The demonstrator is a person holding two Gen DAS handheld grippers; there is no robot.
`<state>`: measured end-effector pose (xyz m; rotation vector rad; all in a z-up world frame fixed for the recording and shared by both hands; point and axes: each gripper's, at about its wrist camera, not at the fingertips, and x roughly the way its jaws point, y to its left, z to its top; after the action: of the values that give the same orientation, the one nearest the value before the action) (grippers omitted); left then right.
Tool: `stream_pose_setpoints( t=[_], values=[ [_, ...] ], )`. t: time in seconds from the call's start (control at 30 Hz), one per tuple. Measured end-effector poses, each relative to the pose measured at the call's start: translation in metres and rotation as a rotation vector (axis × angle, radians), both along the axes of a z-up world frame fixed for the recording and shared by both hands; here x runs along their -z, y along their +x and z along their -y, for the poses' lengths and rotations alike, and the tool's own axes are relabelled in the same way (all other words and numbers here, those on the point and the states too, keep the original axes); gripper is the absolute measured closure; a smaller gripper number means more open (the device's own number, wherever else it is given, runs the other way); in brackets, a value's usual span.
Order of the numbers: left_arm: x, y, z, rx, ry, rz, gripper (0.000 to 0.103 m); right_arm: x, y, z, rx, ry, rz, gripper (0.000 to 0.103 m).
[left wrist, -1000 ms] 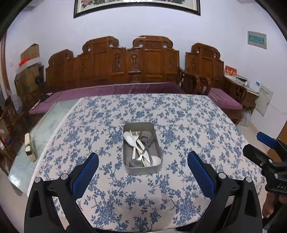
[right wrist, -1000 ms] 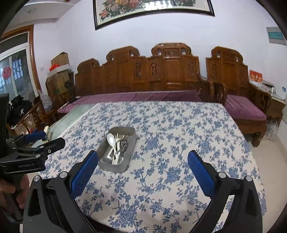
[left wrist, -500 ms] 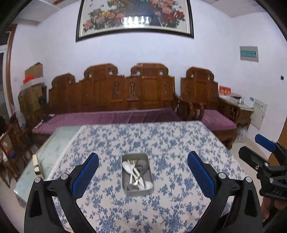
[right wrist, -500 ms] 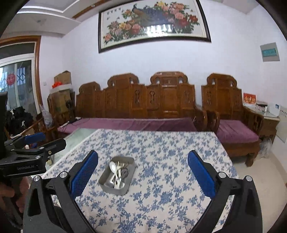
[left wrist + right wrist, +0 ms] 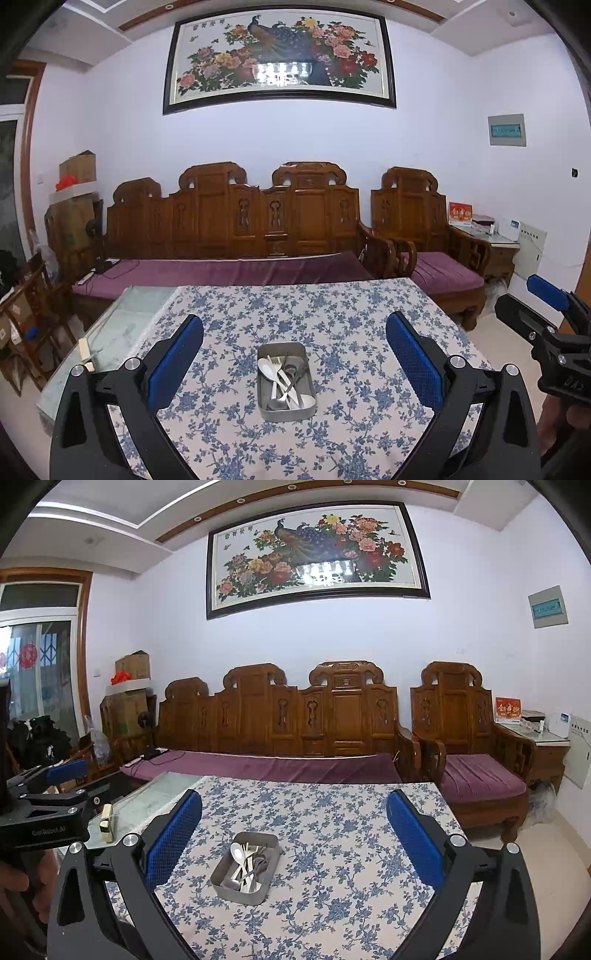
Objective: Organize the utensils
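Observation:
A grey metal tray sits on the blue-flowered tablecloth. It holds several utensils: white spoons, metal spoons and chopsticks, lying mixed. The tray and utensils also show in the right wrist view. My left gripper is open and empty, held back from the table and above the tray. My right gripper is open and empty, to the right of the tray. Each gripper shows at the edge of the other's view.
A carved wooden sofa with purple cushions stands behind the table, with a matching armchair to the right. Bare glass tabletop shows left of the cloth, with a small block on it. Boxes stand at left.
Both grippers have pulled back and tilted upward from the table. The tray looks smaller and lower, and the wall painting has come into view. Both stay open and empty.

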<state>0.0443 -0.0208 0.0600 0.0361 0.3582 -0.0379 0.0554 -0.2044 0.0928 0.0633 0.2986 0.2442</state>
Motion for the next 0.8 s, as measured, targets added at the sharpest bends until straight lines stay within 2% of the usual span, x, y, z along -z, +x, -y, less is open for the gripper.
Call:
stream_pose_setpoints(
  t=[0.8],
  values=[
    [0.006, 0.0, -0.002, -0.007, -0.01, -0.009, 0.007, 0.012, 0.009, -0.005, 0.018, -0.007, -0.031, 0.003]
  ],
)
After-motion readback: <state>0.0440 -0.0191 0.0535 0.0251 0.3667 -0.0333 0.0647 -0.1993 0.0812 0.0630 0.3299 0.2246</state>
